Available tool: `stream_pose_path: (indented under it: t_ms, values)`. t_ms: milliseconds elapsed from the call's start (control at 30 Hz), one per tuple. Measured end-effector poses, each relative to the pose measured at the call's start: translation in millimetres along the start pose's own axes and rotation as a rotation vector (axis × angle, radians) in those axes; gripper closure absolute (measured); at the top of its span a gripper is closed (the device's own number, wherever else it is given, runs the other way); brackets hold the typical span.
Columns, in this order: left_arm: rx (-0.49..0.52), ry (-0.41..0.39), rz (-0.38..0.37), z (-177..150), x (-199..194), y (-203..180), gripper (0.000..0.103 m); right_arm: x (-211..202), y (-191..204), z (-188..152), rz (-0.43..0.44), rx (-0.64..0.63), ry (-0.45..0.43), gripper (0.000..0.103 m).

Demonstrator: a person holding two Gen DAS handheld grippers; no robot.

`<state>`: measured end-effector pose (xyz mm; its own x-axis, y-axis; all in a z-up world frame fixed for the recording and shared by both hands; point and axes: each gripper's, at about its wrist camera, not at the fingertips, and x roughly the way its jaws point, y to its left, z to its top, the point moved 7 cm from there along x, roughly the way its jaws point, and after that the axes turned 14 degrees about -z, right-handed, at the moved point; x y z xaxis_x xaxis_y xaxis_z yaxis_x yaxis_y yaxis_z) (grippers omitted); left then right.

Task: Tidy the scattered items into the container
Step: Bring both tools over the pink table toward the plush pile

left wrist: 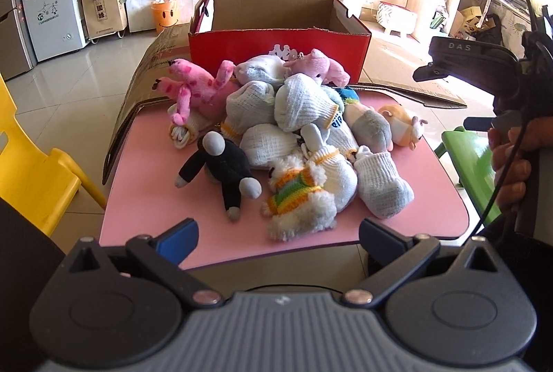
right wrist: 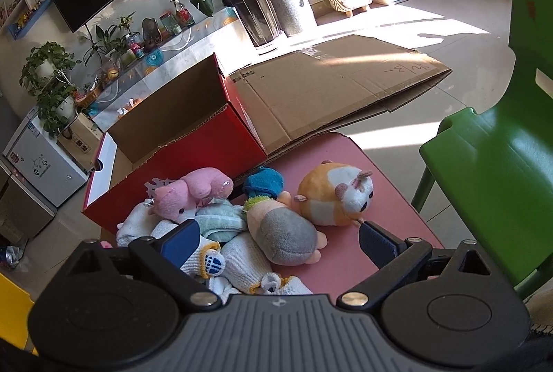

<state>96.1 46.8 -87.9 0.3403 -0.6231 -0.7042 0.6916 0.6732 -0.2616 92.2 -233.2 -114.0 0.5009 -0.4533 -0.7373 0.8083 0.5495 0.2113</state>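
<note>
A heap of plush toys and white knit gloves lies on the pink table (left wrist: pixel 145 199). In it are a black monkey (left wrist: pixel 224 164), a striped white llama (left wrist: pixel 297 199), a pink spotted toy (left wrist: pixel 197 85), a pink pig (left wrist: pixel 325 66) and an orange hamster (left wrist: pixel 402 126). The red cardboard box (left wrist: pixel 276 44) stands open behind the heap. My left gripper (left wrist: pixel 276 234) is open and empty, near the table's front edge. My right gripper (right wrist: pixel 276 240) is open and empty, above a grey-and-peach plush (right wrist: pixel 287 234), next to the hamster (right wrist: pixel 331 196). The box (right wrist: pixel 179 161) shows empty inside.
A flattened cardboard sheet (right wrist: pixel 328 88) lies under and behind the box. A green chair (right wrist: pixel 490 144) stands right of the table and a yellow chair (left wrist: pixel 31 175) to the left. The right gripper body and hand (left wrist: pixel 501 95) show at the right of the left wrist view.
</note>
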Motion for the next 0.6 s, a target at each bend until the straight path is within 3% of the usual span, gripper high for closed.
stream_pose_path:
  t_ms: [400,600]
  values:
    - [-0.026,0.059,0.064,-13,33,31,0.0,-8,3,-48,-0.015,-0.026,0.064,0.004]
    - [-0.059,0.092,0.078,-31,44,47,0.0,-8,3,-72,-0.017,-0.027,0.111,0.01]
